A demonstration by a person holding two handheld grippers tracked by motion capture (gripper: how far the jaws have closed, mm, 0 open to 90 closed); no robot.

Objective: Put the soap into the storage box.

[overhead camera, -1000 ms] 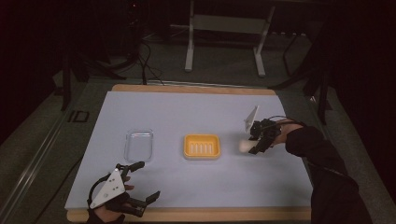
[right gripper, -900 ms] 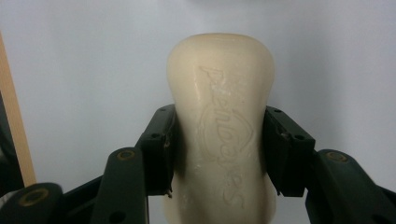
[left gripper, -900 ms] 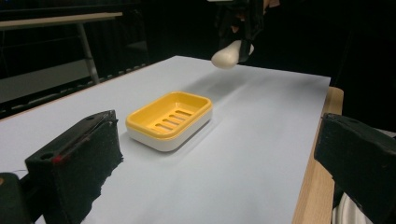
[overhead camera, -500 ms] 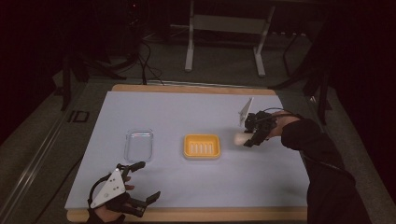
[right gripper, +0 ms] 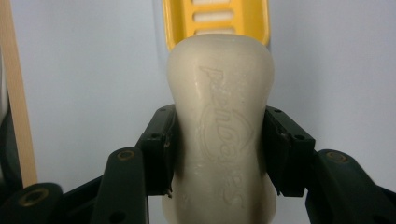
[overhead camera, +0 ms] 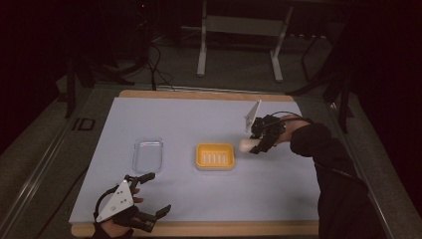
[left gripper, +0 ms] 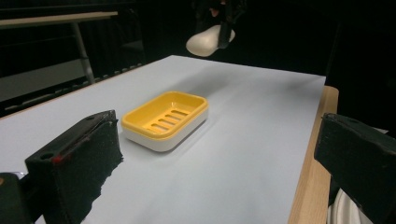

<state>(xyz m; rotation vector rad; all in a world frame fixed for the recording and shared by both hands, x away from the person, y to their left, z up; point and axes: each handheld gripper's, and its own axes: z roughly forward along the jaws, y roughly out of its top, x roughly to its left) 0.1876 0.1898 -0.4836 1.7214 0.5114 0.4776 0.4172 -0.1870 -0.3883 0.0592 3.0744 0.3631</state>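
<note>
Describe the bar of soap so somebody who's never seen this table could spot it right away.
Start at the pale blue table and find the yellow soap dish near its middle. Just right of the dish, the right gripper holds the bar of soap above the surface: cream-white, rounded, with lettering pressed into its face.

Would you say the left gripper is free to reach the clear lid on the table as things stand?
Probably yes: the left gripper stands open and holds nothing, and only bare table lies between it and the clear lid.
</note>
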